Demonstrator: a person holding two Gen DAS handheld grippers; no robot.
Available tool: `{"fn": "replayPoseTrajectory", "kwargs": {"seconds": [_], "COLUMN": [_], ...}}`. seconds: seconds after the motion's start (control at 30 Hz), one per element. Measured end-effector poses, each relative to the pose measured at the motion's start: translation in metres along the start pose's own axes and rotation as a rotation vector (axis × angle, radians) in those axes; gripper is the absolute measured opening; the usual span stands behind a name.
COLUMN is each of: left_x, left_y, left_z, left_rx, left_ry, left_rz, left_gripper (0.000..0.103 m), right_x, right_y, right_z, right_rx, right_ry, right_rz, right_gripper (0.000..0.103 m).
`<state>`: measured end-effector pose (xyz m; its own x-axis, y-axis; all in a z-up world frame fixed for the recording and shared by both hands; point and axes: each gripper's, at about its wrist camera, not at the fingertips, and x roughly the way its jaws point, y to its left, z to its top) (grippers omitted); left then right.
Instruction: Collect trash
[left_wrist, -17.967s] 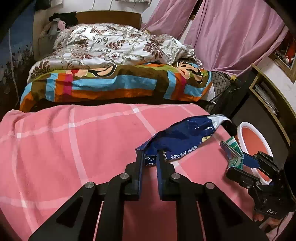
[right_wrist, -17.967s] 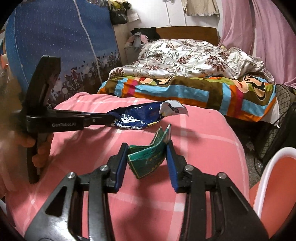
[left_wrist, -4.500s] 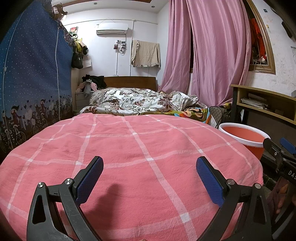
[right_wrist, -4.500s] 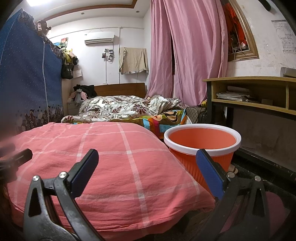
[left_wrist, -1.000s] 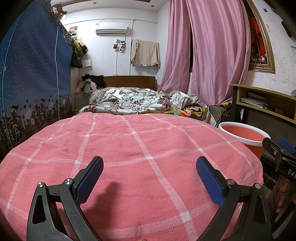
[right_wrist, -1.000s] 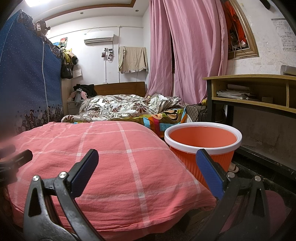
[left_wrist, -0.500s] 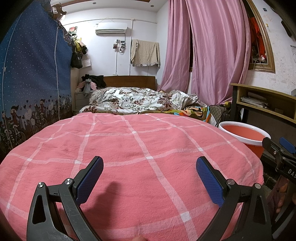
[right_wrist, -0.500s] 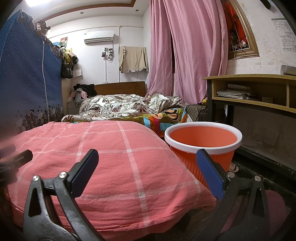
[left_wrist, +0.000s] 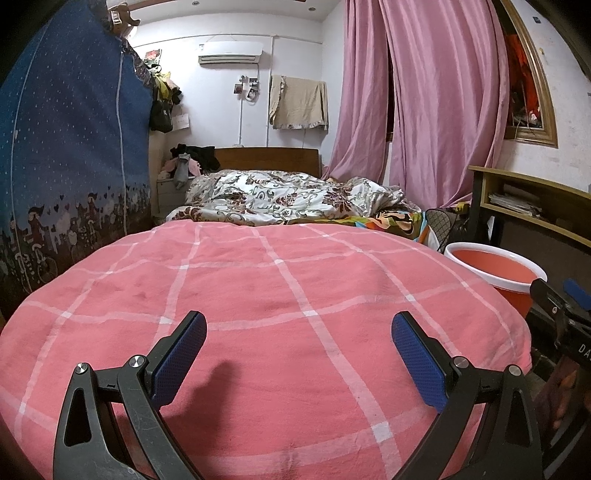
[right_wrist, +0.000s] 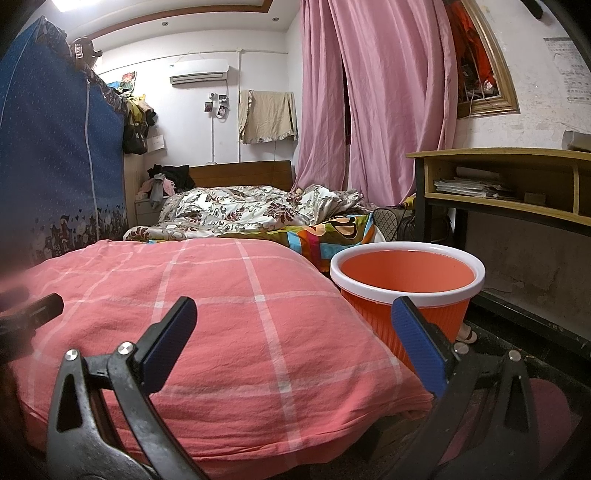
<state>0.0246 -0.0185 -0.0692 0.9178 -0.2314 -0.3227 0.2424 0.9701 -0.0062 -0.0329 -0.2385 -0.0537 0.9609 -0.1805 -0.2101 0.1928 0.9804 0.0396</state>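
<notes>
Your left gripper (left_wrist: 297, 354) hangs low over the pink checked blanket (left_wrist: 258, 295) with its blue pads (left_wrist: 417, 363) spread wide and nothing between them; your right gripper (right_wrist: 293, 339) is the same, fingers far apart and empty, poised at the blanket's near corner (right_wrist: 229, 332) with its right pad in front of the orange bin (right_wrist: 406, 291); no wrapper or other trash shows anywhere on the blanket from either view, so the job looks about finished; sweep both cameras slowly across the cloth and down its edges before you call it; the bin stands on the floor just beside the bed, its inside too shallowly seen to tell what lies in it; beyond, the floral quilt (left_wrist: 288, 195) and pink curtains (left_wrist: 417, 99).
</notes>
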Motion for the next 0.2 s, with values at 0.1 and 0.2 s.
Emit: {"fn": "replayPoseTrajectory", "kwargs": {"seconds": [0.1,0.2], "left_x": [-0.0009,-0.0014], "left_y": [0.0003,0.0005], "left_z": [-0.0004,-0.0005], "left_rx": [-0.002,-0.002], "left_ry": [0.001,0.003], "left_rz": [-0.001,0.001], "left_gripper": [0.098,0.098], "right_x": [0.0007,0.0006], "right_y": [0.0009,0.0010], "right_z": [-0.0016,-0.0015], "right_rx": [-0.001,-0.001], "right_ry": [0.002,0.002], "right_rz": [0.001,0.000], "right_gripper": [0.085,0.085]}}
